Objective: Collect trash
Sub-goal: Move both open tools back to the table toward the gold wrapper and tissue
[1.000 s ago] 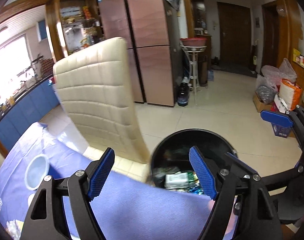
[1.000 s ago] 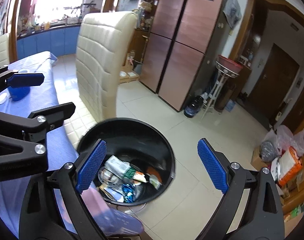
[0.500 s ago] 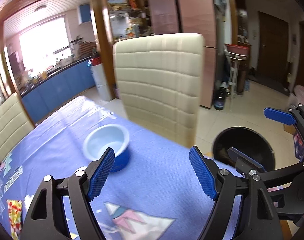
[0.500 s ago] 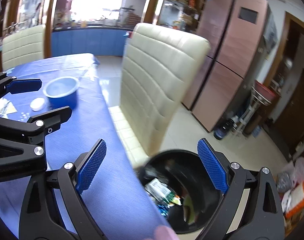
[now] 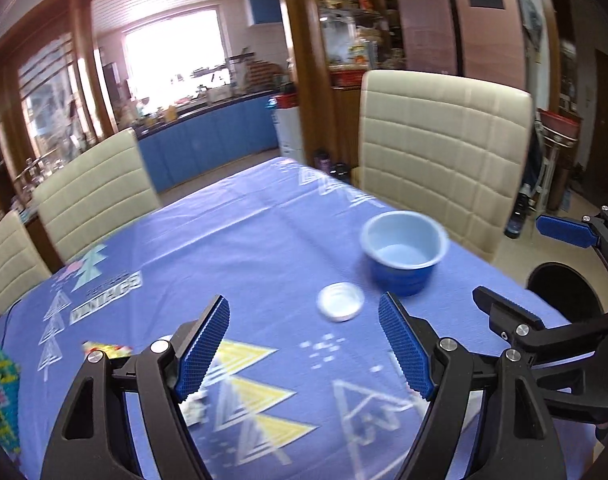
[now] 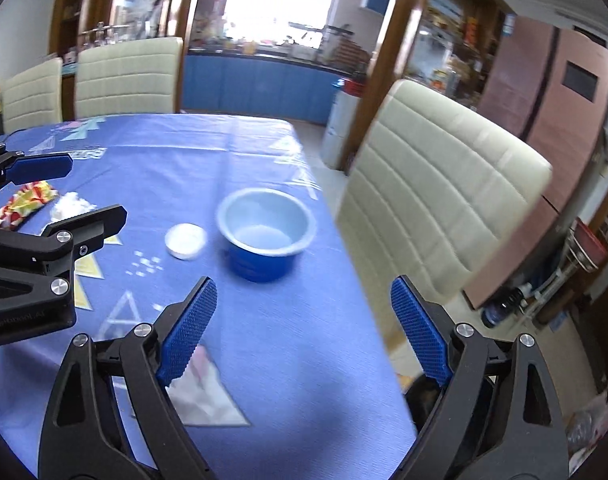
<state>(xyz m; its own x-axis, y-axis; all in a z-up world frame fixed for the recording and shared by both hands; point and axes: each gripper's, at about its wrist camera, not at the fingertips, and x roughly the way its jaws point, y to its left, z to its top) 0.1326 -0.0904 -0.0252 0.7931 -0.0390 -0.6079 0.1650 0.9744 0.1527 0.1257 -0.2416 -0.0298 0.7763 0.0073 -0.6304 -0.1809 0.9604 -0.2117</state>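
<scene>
Over the blue tablecloth [image 5: 264, 240] my left gripper [image 5: 304, 350] is open and holds nothing. My right gripper [image 6: 304, 332] hovers near the table's right edge, its jaws closing with nothing between them. A red-and-yellow wrapper [image 6: 22, 202] and a white crumpled tissue [image 6: 70, 204] lie at the left, beyond the left gripper [image 6: 60, 196]. The wrapper [image 5: 104, 348] shows beside my left finger. A white round lid [image 5: 340, 302] [image 6: 185, 241] rests next to a blue bowl [image 5: 404, 248] [image 6: 264, 236]. The black trash bin [image 5: 560, 296] stands on the floor at the right, behind the right gripper [image 5: 536, 268].
Cream chairs [image 5: 444, 148] [image 6: 436, 200] stand around the table, one close to the bowl's side. A colourful packet [image 5: 0, 392] lies at the table's left edge. White paper [image 6: 200, 380] sits under my right gripper's left finger. A fridge [image 6: 564, 88] stands at the back right.
Both views have swung left from the trash bin on the floor to the tabletop. The bowl, lid and wrapper have come into view, and the bin has slid to the right edge.
</scene>
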